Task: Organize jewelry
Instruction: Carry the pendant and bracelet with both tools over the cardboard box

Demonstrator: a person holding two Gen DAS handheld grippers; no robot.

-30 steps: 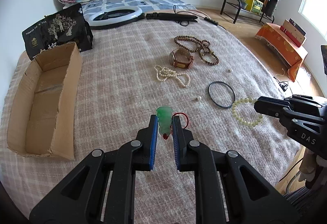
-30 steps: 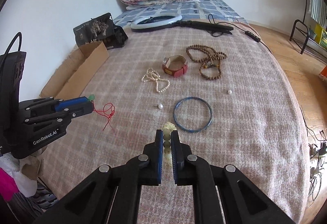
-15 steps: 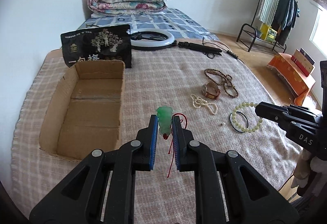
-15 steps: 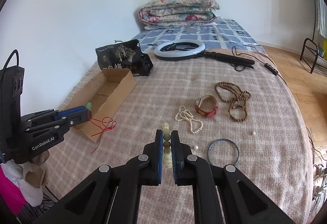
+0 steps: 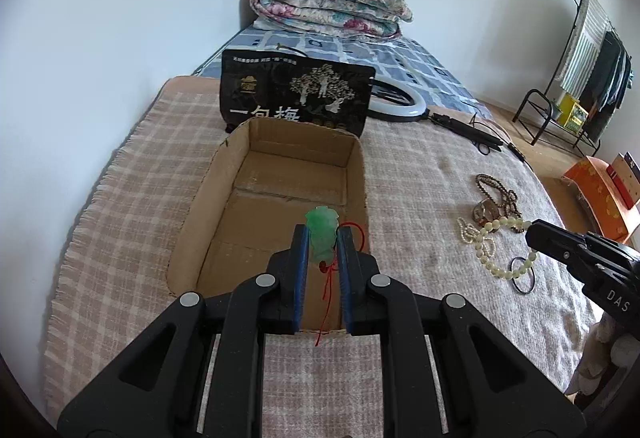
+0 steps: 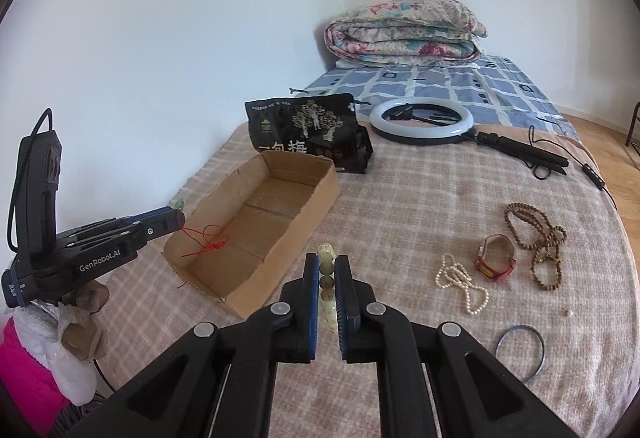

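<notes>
At the near edge of the bed, the left claw (image 5: pixel 322 252) is pinching a green pendant (image 5: pixel 321 234) between its blue pads, and the pendant's red cord (image 6: pixel 206 241) dangles down over the near end of an open cardboard box (image 5: pixel 198 218). Beside it the right claw (image 6: pixel 327 280) is closed on a bracelet of pale beads (image 5: pixel 490 250), which hangs in a loop from its tip above the blanket, clear of the box's right wall.

The surface under both is a checked pink-and-cream blanket (image 6: pixel 400 206) with a fringed left edge. On it, to the right of the box, lie a thin dark bangle (image 6: pixel 520 352), a strand of small pearls (image 6: pixel 460 284), a red-strapped watch (image 6: pixel 496 256) and, just past it, a tangle of brown wooden beads (image 6: pixel 536 234). One loose pearl (image 6: pixel 567 312) sits near the bangle.

Behind the box's far wall a black bag with white printing (image 5: pixel 296 98) stands upright, touching the cardboard. Beyond that a white ring light (image 6: pixel 422 120) lies flat, its black handle and cable trailing to the right.

Further back the blanket ends and a blue checked sheet (image 6: pixel 440 82) shows, with a folded floral quilt (image 6: pixel 404 30) stacked against the white wall. Off to the right, on the wooden floor, stand an orange box (image 5: pixel 600 198) and a black clothes rack (image 5: pixel 580 66) hung with garments.
</notes>
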